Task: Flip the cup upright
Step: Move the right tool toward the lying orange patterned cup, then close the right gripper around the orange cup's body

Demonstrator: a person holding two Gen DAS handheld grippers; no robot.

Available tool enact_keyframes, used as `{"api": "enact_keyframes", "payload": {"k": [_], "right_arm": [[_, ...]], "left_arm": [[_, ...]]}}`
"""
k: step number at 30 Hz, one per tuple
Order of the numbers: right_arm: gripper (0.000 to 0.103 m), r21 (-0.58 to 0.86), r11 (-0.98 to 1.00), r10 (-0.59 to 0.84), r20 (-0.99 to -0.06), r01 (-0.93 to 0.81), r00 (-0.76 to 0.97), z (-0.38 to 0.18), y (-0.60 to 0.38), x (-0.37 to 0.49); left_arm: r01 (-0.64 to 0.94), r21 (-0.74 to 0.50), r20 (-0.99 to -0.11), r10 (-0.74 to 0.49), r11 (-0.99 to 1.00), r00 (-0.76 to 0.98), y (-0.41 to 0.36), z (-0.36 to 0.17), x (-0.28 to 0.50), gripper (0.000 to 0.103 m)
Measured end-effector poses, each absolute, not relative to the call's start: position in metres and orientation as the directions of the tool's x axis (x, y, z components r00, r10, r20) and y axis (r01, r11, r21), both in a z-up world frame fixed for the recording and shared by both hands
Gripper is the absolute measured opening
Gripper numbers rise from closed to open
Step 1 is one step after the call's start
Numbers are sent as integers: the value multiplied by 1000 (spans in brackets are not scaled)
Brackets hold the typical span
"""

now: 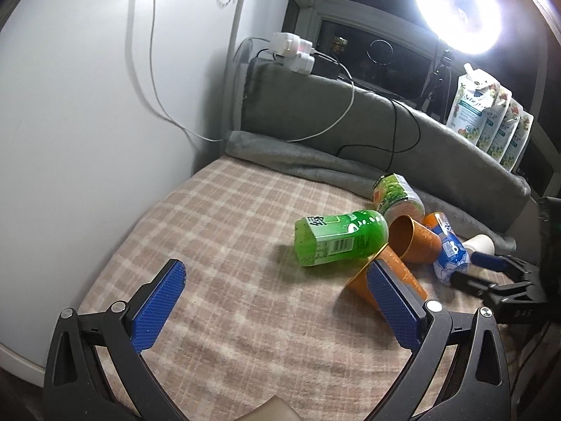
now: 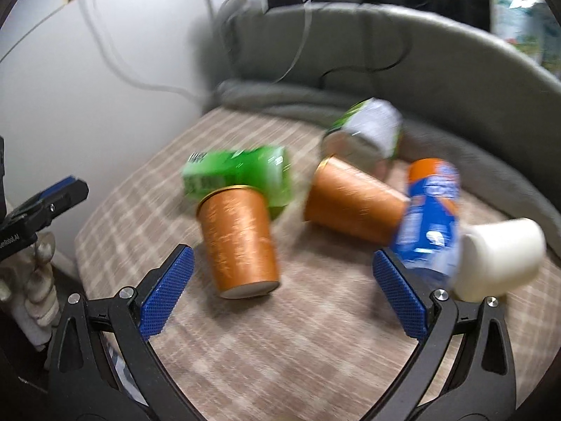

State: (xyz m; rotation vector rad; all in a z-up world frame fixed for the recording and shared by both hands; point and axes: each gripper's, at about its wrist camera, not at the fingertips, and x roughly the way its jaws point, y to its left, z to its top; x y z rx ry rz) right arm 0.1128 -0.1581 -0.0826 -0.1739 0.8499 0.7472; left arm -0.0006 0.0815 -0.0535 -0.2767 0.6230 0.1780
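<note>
Your left gripper [image 1: 277, 301] and right gripper [image 2: 282, 289] both stood spread wide, holding nothing. The nearer orange cup [image 2: 240, 242] lay on its side on the plaid blanket [image 2: 280, 343], rim against the green bottle [image 2: 242, 175], just ahead of your right gripper.

Left gripper [image 2: 45, 207] body, at the left edge beside the bed: white lettering "enRoboLAI", partly cut off. Green bottle [image 1: 336, 238]: barcode and one large character, unreadable. Other labels too blurred.
</note>
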Motion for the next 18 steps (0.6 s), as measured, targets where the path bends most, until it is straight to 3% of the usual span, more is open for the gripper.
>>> {"api": "enact_keyframes", "payload": {"k": [11, 18], "right_arm": [[98, 127, 628, 515, -808, -767, 287, -92, -115, 126], [84, 150, 608, 495, -839, -780, 225, -100, -103, 130]], "left_arm": [[-270, -222, -602, 86, 937, 794, 92, -58, -4, 102], [-268, -230, -601, 80, 936, 795, 93, -58, -5, 102]]}}
